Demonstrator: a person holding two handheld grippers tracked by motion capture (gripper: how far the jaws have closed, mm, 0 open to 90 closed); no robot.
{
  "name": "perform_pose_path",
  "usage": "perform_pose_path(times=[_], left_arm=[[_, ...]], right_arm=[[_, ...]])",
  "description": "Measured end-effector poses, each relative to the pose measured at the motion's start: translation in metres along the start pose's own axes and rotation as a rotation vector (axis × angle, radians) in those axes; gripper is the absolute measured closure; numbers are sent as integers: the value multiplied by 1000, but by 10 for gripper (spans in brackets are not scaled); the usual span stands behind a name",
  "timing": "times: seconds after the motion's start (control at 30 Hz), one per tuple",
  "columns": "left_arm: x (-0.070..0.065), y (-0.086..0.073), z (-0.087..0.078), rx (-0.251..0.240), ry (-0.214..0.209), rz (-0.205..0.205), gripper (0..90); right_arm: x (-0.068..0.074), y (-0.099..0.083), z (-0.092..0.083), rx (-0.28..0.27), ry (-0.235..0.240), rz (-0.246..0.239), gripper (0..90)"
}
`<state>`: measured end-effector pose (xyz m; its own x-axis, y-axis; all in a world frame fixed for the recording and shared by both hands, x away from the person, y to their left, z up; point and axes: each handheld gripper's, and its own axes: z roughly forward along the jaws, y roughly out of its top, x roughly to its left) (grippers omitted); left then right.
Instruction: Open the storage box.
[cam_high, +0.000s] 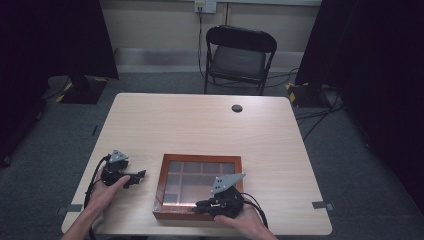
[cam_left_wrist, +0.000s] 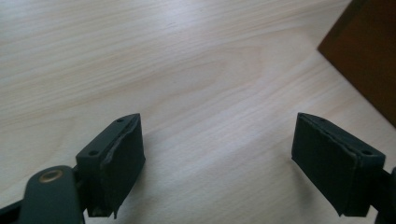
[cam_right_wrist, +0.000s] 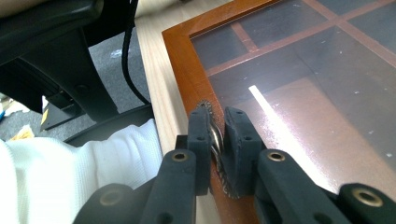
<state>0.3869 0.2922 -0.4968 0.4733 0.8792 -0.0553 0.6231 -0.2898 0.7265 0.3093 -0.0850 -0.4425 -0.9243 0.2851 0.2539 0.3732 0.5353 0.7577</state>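
From the high view, a wooden box (cam_high: 199, 187) with a glass lid sits on the pale table (cam_high: 210, 122) at about 6 o'clock, close to the near edge. The right gripper (cam_high: 202, 204) lies over the box's near rim, and the left gripper (cam_high: 141, 175) rests on the table at 8 o'clock, just beside the box's left side but apart from it. A black folding chair (cam_high: 239, 56) stands beyond the table at 12 o'clock.

The right gripper view adds what the high view cannot resolve: the right gripper (cam_right_wrist: 217, 120) has its jaws pressed together on a small metal clasp (cam_right_wrist: 215, 140) with a toothed edge, fixed to the box's red-brown frame (cam_right_wrist: 180, 51). Under the glass (cam_right_wrist: 299, 70), wooden dividers split the inside into compartments, and a bright strip of light reflects off the pane. A white sleeve (cam_right_wrist: 79, 172) fills the 8 o'clock corner.

In the left gripper view, the left gripper (cam_left_wrist: 217, 140) has its jaws spread wide with only bare tabletop between them; a corner of the box (cam_left_wrist: 364, 56) shows at 2 o'clock.

The clasp is largely covered by the pads, so its shape is perhaps a latch tab. What lies in the compartments is too dim to tell.
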Motion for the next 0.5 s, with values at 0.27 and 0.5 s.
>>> perform_pose_path(times=[0.27,0.5], left_arm=[[-11,5,-8,-50,-71,51,164],[-17,8,-17,-90,-131,79,163]], right_arm=[[0,6,-3,-5,15,1,826],[-1,15,-11,-9,26,5,827]])
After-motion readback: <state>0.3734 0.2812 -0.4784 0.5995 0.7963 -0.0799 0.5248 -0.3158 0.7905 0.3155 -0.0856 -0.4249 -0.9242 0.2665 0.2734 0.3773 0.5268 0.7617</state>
